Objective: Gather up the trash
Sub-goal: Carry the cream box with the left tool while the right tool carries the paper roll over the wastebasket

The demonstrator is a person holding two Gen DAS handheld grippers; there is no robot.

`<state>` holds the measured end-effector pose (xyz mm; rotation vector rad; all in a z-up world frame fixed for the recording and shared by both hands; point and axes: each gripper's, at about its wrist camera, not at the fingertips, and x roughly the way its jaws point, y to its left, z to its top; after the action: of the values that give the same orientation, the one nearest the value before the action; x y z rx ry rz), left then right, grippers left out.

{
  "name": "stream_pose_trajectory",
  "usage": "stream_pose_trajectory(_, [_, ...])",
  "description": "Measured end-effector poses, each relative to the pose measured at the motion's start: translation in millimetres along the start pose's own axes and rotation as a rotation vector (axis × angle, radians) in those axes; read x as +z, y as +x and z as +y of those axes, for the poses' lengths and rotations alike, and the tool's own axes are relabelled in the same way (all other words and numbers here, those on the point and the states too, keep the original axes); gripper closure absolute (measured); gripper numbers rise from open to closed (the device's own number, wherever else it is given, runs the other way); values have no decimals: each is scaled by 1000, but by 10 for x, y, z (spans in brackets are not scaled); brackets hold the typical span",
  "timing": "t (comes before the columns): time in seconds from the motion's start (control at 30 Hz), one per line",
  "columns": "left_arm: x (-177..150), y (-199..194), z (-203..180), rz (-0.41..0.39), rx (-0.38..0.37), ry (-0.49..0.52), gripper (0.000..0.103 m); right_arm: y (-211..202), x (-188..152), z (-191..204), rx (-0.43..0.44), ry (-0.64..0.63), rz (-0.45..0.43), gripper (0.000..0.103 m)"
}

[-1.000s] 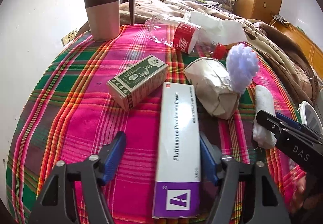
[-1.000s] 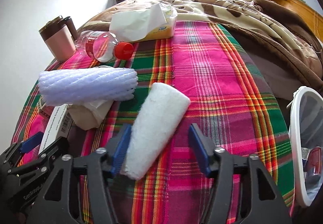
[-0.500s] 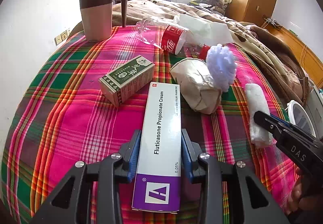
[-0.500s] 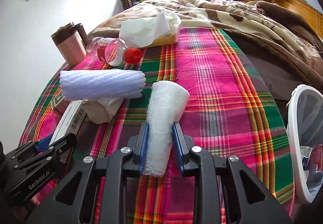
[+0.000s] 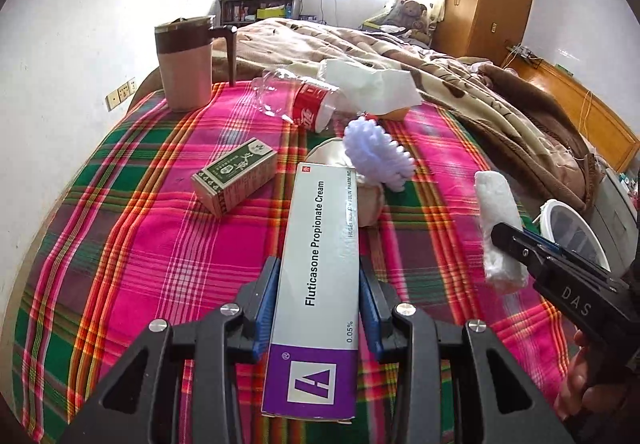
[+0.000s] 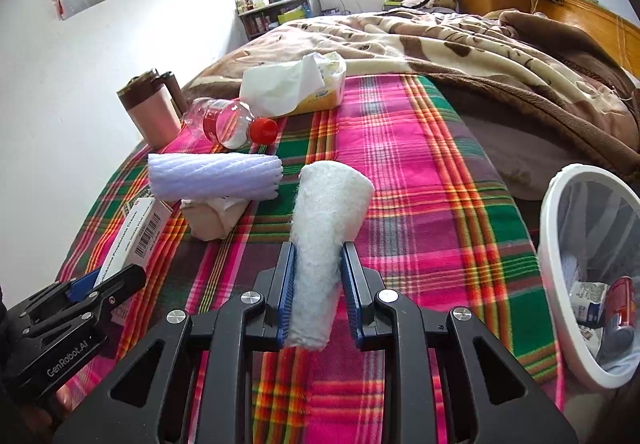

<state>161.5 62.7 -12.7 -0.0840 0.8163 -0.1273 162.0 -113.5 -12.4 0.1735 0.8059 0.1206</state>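
My left gripper (image 5: 318, 304) is shut on a long white and purple cream box (image 5: 320, 284) and holds it lifted above the plaid cloth (image 5: 140, 244). My right gripper (image 6: 318, 286) is shut on a white fluffy roll (image 6: 324, 228), raised off the cloth; the roll also shows in the left wrist view (image 5: 498, 219). A white trash bin (image 6: 560, 228) with several items inside stands at the right edge. A lilac foam net (image 6: 212, 175) lies on a crumpled beige paper wad (image 6: 212, 217). An empty cola bottle (image 6: 232, 121) and a green carton (image 5: 234, 179) lie on the cloth.
A brown lidded mug (image 5: 186, 63) stands at the far left corner by the wall. A tissue pack (image 6: 296, 87) with a tissue sticking out lies at the far edge. A rumpled brown blanket (image 6: 480, 51) covers the bed beyond.
Both grippers closed on their items, the left on the cream box and the right on the white roll, and both have lifted them off the cloth.
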Motion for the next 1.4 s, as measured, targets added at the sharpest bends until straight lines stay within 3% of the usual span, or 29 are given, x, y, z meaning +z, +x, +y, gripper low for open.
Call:
stream_pose_trajectory(0.67, [10,-443,-771,-101,-88,112,64,-608,-38,-485,-33,55,-110,80])
stream_pose_trajectory(1.4, [32,-512,-1738,-133,-222,244,64,-1060,-137,-1260,-146,166,-178,79])
